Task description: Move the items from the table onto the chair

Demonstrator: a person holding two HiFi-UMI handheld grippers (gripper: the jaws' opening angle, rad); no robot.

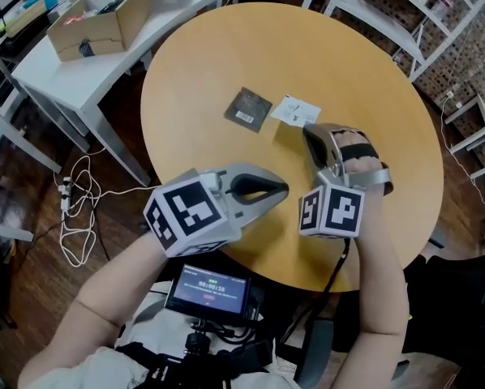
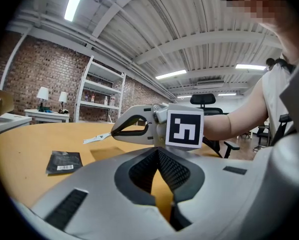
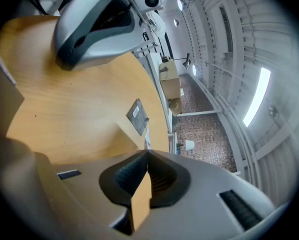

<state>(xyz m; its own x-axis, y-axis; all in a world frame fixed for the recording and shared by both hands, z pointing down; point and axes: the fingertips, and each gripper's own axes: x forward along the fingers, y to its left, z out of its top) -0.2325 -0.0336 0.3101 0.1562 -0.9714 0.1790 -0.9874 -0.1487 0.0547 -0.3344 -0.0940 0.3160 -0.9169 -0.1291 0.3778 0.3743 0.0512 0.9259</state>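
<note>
1. The right gripper (image 1: 306, 129) is clamped at its tips on the edge of a white packet (image 1: 295, 110), which is held just clear of the round table (image 1: 226, 55).
2. The left gripper (image 1: 283, 189) is seen with its jaws together and nothing between them, above the table's near side.
3. A dark packet (image 1: 248, 109) is seen lying flat on the table, just beside the white packet.

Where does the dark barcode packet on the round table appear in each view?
Head view: the dark packet lies above centre, just left of the white slip.
Left gripper view: the dark packet sits at lower left, lying flat.
Right gripper view: the dark packet is near centre, beyond the jaws.
Shared landmark: the round wooden table is beneath it in all three views.
</note>
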